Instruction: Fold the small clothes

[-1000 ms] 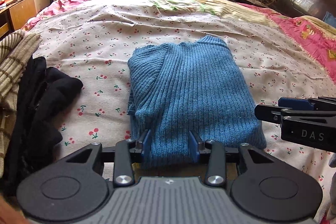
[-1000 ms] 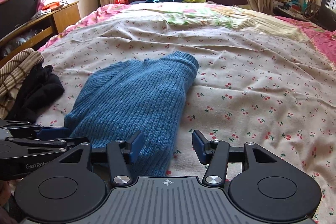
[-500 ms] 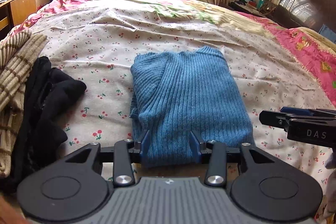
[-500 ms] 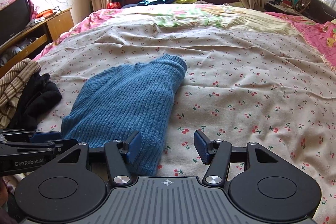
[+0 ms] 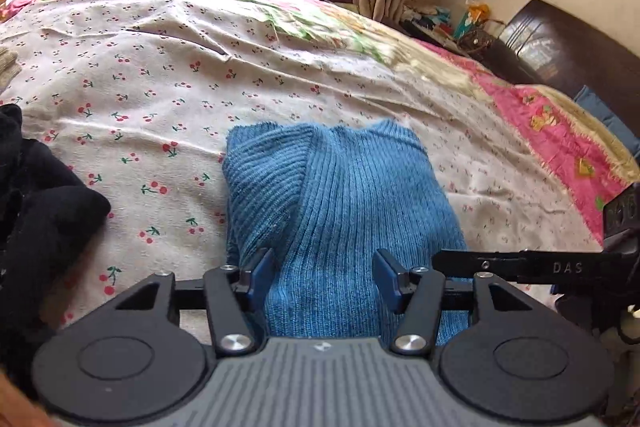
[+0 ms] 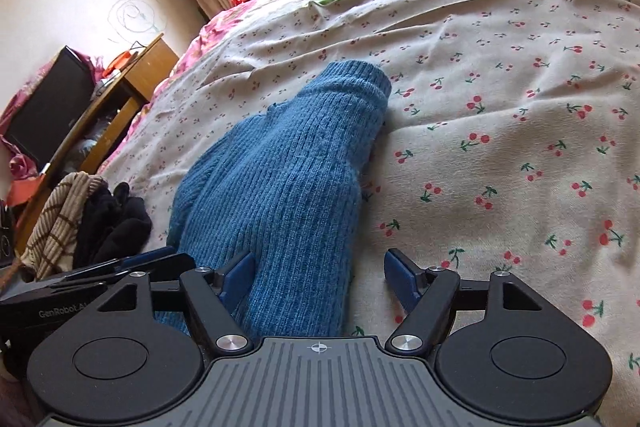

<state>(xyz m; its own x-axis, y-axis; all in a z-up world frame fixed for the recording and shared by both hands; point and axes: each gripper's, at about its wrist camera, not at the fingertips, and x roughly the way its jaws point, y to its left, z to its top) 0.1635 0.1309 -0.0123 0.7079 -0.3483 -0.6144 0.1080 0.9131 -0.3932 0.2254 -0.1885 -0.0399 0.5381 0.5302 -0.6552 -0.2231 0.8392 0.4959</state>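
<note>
Nearest, the left tongs (image 5: 324, 277) and right tongs (image 6: 320, 277) are both opening, straddling the near hem of the blue ribbed knit sweater (image 5: 340, 195) without pressing it. It lies on the cherry-print bedsheet (image 5: 160, 99), sleeves seemingly folded in; the lengthwise fold looks left. Far left, a black and striped clothes pile (image 6: 92, 223) waits.

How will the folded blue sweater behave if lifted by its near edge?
Likely floppy: the blue sweater is soft ribbed knit, so it would probably droop and the fold would open. The thick knit looks grippy, unlikely to slip. Pushed, it may bunch on the wrinkled bedsheet rather than slide.
</note>
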